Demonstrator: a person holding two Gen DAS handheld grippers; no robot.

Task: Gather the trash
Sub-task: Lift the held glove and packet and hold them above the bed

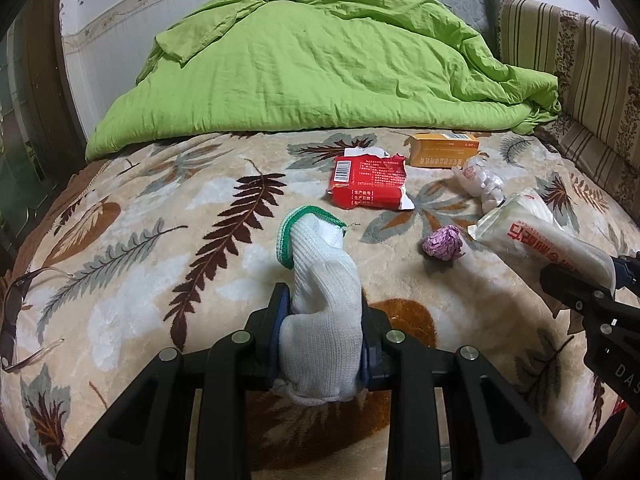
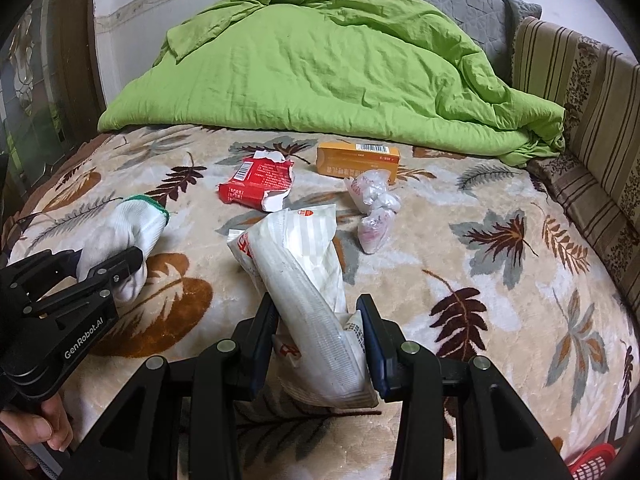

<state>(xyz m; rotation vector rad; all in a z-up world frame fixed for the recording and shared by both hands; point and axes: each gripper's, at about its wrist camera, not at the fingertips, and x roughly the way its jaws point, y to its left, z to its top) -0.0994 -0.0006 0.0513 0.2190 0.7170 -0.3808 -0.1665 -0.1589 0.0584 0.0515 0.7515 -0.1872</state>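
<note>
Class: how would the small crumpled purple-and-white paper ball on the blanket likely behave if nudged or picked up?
The crumpled purple-and-white paper ball is roundish, so probably rolls a little, though the plush leaf-patterned blanket should slow it. Its creases suggest it is light and squashes easily.

Left gripper (image 1: 324, 316): black angular frame, silver round bolts, blue pads inside the fingers (image 1: 280, 304).
Marking: white "GenRobot.AI" lettering on its side.
Right gripper (image 2: 320, 332): same black frame, silver bolts, blue-lined fingers (image 2: 374, 336).

On my bed: 1 white knit glove (image 1: 320, 300), 1 white plastic wrapper (image 2: 308, 280), 1 torn red packet (image 1: 368, 184), 1 orange carton (image 1: 442, 150), 1 crumpled clear bag (image 2: 374, 204), 1 purple paper ball (image 1: 444, 244), 1 pair of glasses (image 1: 16, 320), 1 green duvet (image 1: 320, 72), 2 grippers in my hands, left (image 1: 322, 316), right (image 2: 320, 328).
</note>
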